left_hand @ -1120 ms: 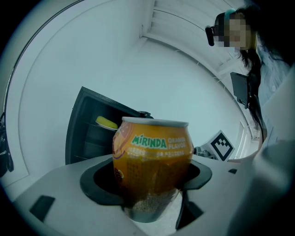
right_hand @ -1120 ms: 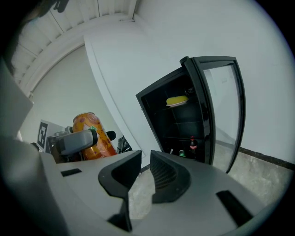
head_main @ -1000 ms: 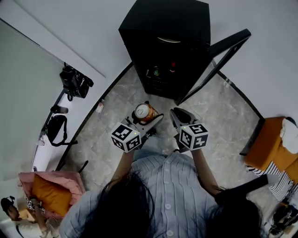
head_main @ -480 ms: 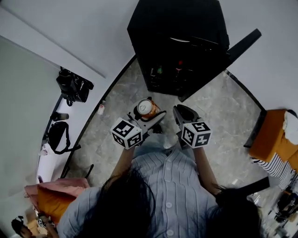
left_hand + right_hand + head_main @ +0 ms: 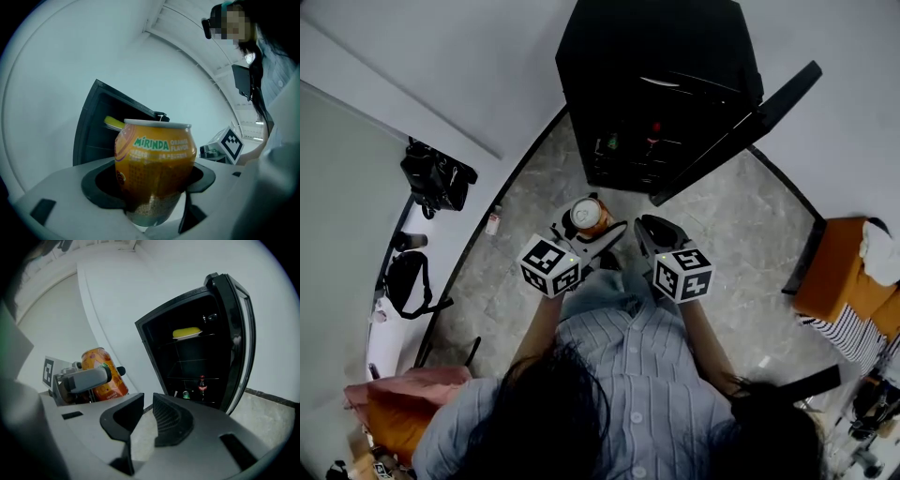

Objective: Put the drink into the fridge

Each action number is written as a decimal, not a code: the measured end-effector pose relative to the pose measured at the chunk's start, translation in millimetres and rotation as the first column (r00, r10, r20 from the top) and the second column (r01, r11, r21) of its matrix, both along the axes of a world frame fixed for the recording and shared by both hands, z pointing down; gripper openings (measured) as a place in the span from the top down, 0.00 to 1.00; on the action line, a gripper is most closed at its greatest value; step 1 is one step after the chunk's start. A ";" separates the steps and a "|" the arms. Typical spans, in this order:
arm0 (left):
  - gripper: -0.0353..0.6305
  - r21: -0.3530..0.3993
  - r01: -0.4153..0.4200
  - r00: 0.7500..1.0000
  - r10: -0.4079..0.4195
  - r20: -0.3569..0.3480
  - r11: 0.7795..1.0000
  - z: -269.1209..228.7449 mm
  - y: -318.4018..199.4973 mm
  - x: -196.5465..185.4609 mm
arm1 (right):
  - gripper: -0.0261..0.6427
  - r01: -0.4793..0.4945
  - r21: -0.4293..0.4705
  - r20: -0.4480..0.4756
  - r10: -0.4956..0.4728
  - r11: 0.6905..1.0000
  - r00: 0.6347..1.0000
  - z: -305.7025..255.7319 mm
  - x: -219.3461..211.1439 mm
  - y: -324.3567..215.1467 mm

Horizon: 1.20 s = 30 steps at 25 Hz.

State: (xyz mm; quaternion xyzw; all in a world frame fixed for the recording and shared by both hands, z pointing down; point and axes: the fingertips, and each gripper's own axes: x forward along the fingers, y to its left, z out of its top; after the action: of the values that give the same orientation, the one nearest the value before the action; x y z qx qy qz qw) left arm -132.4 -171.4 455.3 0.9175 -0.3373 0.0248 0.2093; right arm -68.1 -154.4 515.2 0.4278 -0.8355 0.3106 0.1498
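An orange Mirinda can point(image 5: 588, 217) point(image 5: 157, 159) stands upright in my left gripper point(image 5: 592, 232) point(image 5: 152, 197), which is shut on its lower half. Ahead stands the black fridge point(image 5: 661, 89) point(image 5: 197, 366) with its door point(image 5: 741, 131) point(image 5: 239, 343) swung open to the right. My right gripper point(image 5: 650, 232) point(image 5: 145, 420) hangs beside the can at the same height, jaws almost together with nothing between them. The can point(image 5: 101, 373) also shows at the left of the right gripper view. Inside the fridge lie a yellow item point(image 5: 186, 333) on the top shelf and small bottles point(image 5: 202, 386) at the bottom.
Black bags point(image 5: 436, 175) lean on the wall at the left, with a small bottle point(image 5: 493, 221) on the floor near them. An orange seat point(image 5: 839, 281) and striped cloth point(image 5: 858, 339) stand at the right. Grey stone floor point(image 5: 722, 234) lies before the fridge.
The fridge shows a little nearer and larger than a second ago. Both grippers have kept their places before the person, the can still in the left one.
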 end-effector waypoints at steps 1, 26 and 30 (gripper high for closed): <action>0.41 0.008 -0.009 1.000 0.009 0.013 1.000 1.5 -2.2 0.7 | 0.86 0.004 -0.002 -0.001 -0.004 1.000 1.000 1.3 -1.7 0.3; 0.41 -0.001 -0.021 0.999 0.021 0.040 1.000 82.8 -129.8 36.7 | 0.86 0.020 -0.056 0.012 -0.020 0.998 1.000 67.9 25.4 -51.2; 0.41 0.003 -0.031 0.999 0.031 0.044 1.000 90.2 -156.0 46.5 | 0.86 0.002 -0.036 -0.003 -0.002 0.999 1.000 73.6 35.2 -72.7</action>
State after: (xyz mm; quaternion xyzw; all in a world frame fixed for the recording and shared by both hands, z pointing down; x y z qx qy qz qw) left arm -85.9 -327.4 545.6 0.9223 -0.3275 0.0474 0.1998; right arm -32.9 -227.1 588.8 0.4246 -0.8301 0.3247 0.1590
